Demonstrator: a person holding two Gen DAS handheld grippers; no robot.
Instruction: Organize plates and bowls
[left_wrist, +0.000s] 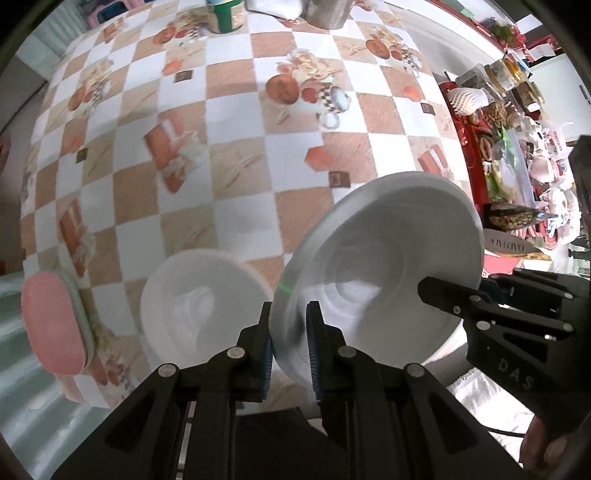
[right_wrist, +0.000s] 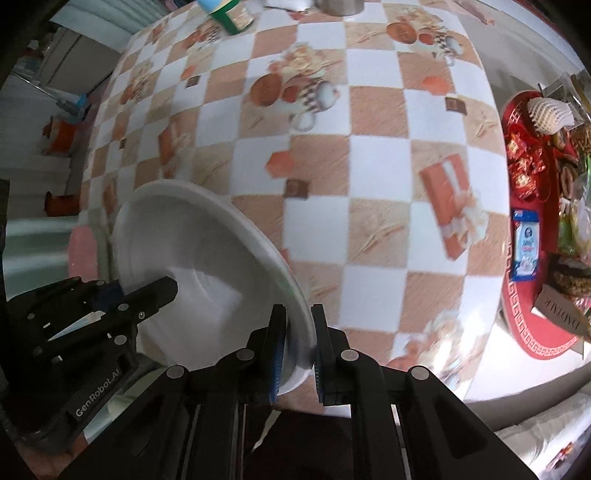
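Both the left gripper (left_wrist: 290, 347) and right gripper (right_wrist: 298, 349) reach forward, each clamped on opposite rims of one tilted white plate (left_wrist: 384, 273). A white bowl (left_wrist: 203, 302) sits beside it near the tabletop's (left_wrist: 236, 155) near edge, a pink lidded box (left_wrist: 55, 325) at the left edge.

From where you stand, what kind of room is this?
Most likely a home dining area: a table under a checkered tablecloth printed with teacups, a white plate and bowl, and a red tray of snacks at one side.
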